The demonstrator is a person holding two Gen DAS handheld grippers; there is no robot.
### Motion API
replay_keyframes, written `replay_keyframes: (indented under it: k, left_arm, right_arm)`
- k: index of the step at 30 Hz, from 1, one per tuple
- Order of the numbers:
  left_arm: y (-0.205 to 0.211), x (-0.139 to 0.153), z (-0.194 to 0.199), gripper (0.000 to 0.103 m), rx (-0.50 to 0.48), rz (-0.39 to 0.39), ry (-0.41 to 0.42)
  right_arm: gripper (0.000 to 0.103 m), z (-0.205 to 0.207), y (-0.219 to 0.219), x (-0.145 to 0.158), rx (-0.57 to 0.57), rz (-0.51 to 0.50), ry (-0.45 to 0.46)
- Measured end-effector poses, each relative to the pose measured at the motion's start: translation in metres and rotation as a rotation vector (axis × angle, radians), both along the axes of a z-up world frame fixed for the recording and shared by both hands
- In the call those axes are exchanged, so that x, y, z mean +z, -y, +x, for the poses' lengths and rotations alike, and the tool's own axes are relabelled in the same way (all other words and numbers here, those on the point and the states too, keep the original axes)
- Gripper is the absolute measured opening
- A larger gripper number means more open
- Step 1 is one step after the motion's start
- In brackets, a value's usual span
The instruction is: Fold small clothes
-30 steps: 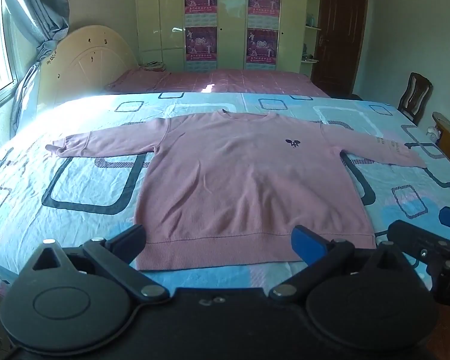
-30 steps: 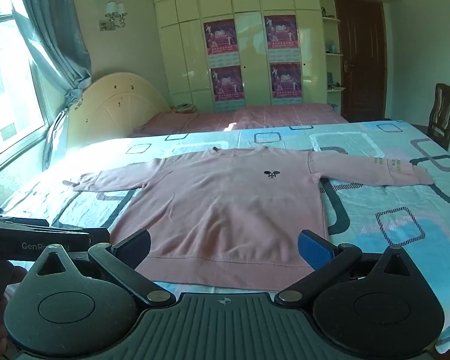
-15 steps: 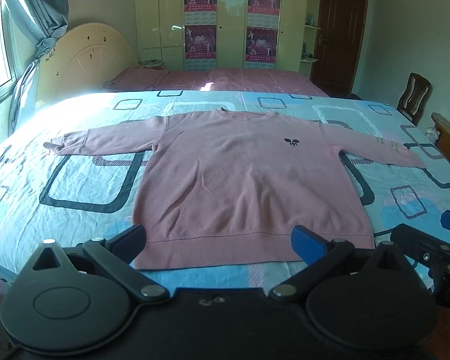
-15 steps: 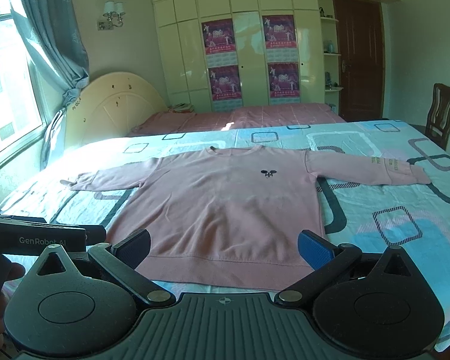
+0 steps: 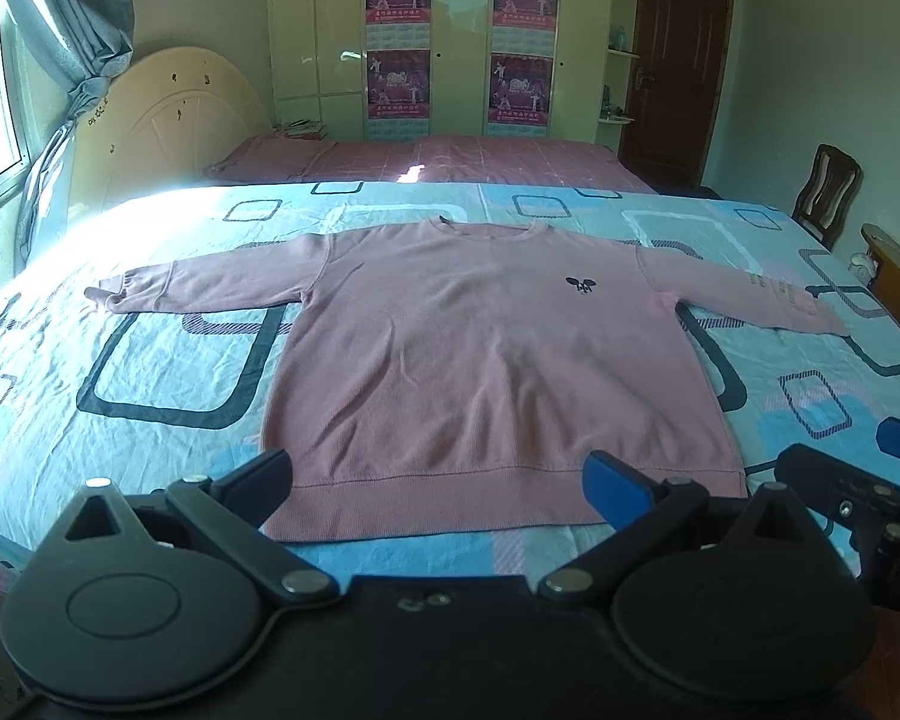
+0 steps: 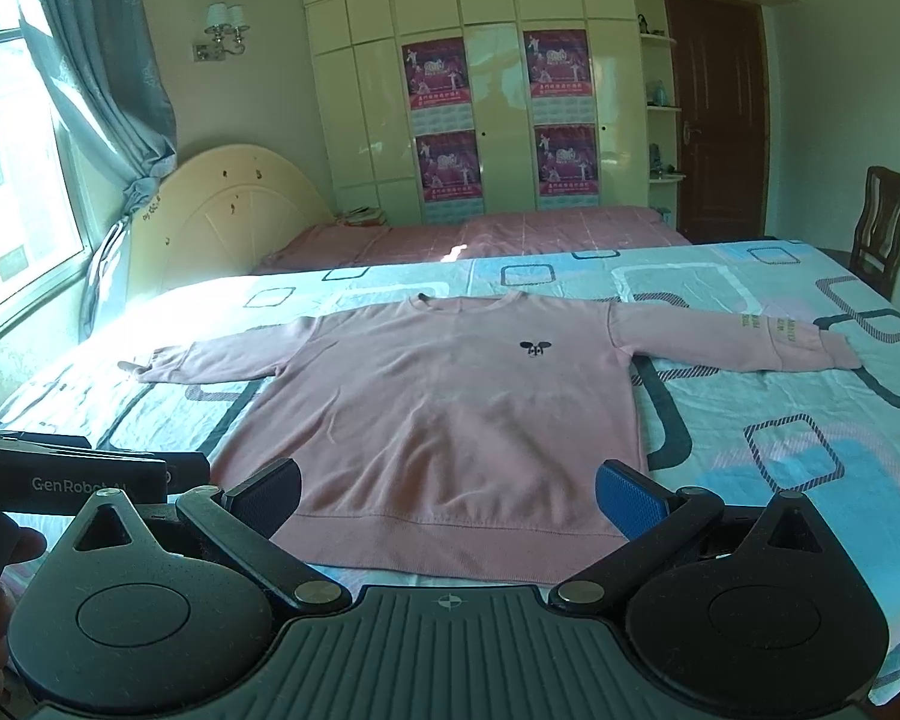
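Pink sweater point(image 5: 486, 360) lay flat, unfolded.
We held the left gripper point(image 5: 438, 480) and right gripper point(image 6: 447, 489) spread apart, empty; a sleeve grasp seemed next.

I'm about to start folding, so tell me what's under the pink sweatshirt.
The pink sweatshirt lies flat, sleeves spread, on a light blue bedsheet with dark squares, which shows all around it. Whatever sits directly beneath the fabric is covered; no bulge suggests anything there.
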State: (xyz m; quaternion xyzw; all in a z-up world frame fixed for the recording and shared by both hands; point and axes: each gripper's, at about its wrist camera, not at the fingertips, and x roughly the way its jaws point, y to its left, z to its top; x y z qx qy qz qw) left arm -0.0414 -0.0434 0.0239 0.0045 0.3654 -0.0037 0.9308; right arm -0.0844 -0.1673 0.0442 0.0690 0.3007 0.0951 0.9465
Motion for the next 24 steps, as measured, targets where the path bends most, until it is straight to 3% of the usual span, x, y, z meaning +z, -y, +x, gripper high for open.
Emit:
replay_keyframes:
  k: [24]
  left_arm:
    - [0.0007,-0.0027,0.0047,0.103,0.017,-0.012,-0.013]
  right_arm:
    - [0.103,0.0030,0.0034,-0.0003,0.002,0.007,0.005]
